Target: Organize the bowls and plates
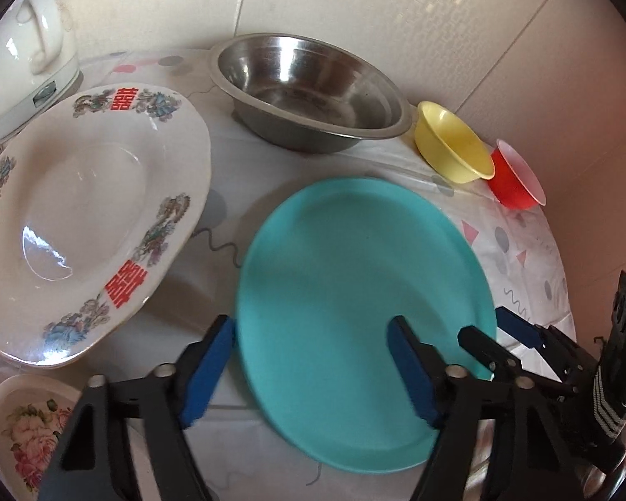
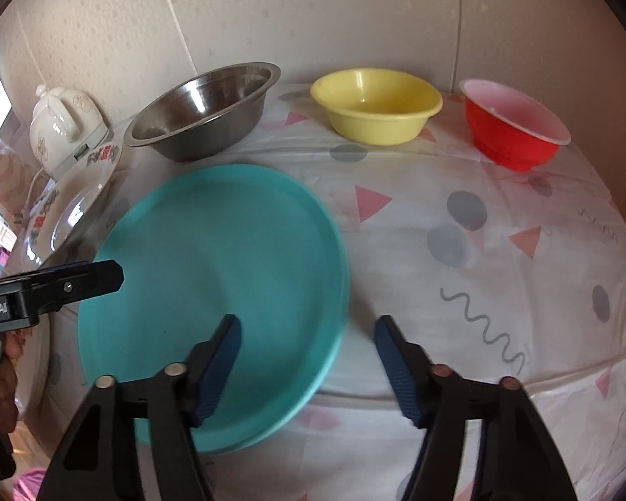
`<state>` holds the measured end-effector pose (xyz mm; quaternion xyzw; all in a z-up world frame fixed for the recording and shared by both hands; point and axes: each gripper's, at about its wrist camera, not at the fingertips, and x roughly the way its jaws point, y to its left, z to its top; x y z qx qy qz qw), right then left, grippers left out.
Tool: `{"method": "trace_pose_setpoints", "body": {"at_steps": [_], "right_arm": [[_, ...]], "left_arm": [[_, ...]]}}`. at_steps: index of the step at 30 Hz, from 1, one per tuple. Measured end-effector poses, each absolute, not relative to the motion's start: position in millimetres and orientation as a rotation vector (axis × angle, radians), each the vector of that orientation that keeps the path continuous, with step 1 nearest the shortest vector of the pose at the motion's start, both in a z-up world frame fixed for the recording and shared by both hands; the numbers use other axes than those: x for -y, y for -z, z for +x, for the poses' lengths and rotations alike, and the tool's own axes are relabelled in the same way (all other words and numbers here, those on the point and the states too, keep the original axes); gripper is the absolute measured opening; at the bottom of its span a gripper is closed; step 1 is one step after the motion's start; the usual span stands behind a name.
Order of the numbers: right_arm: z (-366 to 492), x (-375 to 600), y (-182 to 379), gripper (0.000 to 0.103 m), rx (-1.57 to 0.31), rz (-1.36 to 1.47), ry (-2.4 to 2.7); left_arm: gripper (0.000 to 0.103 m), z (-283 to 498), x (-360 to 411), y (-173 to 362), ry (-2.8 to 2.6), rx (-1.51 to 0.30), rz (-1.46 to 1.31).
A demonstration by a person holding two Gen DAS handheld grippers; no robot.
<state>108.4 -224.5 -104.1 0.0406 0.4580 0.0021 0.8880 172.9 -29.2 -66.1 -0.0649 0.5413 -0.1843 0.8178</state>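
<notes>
A teal plate (image 1: 354, 259) (image 2: 213, 259) lies on the patterned tablecloth, near its front edge. My left gripper (image 1: 311, 325) is open and straddles the plate's left rim, one finger outside it and the other over the plate. My right gripper (image 2: 306, 325) (image 1: 484, 321) is open and straddles the right rim the same way. No pad presses on the plate. A large white plate with red characters (image 1: 83, 208) (image 2: 71, 208) sits to the left. Along the wall stand a steel bowl (image 1: 309, 92) (image 2: 204, 112), a yellow bowl (image 1: 450, 142) (image 2: 375, 104) and a red bowl (image 1: 513, 175) (image 2: 513, 125).
A white ceramic kettle (image 1: 25, 62) (image 2: 62, 125) stands at the back left by the wall. A small floral dish (image 1: 25, 426) sits at the front left. The tablecloth (image 2: 480, 250) drops over the table's front edge. A person's hand (image 2: 4, 375) holds the left gripper.
</notes>
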Motion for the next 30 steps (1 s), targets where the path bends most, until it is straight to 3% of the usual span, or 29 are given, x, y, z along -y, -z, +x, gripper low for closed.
{"method": "trace_pose_setpoints", "body": {"at_steps": [6,25,30], "right_arm": [[105,243,100,0.038,-0.959,0.132,0.022],[86,288,94,0.039,-0.957,0.121,0.162],[85,281,88,0.045,-0.92,0.078,0.194]], "left_arm": [[0.068,162,40,67,0.409,-1.138,-0.122],[0.069,116,92,73,0.494,-1.115,-0.058],[0.069,110,84,72,0.447,-1.089,-0.048]]}}
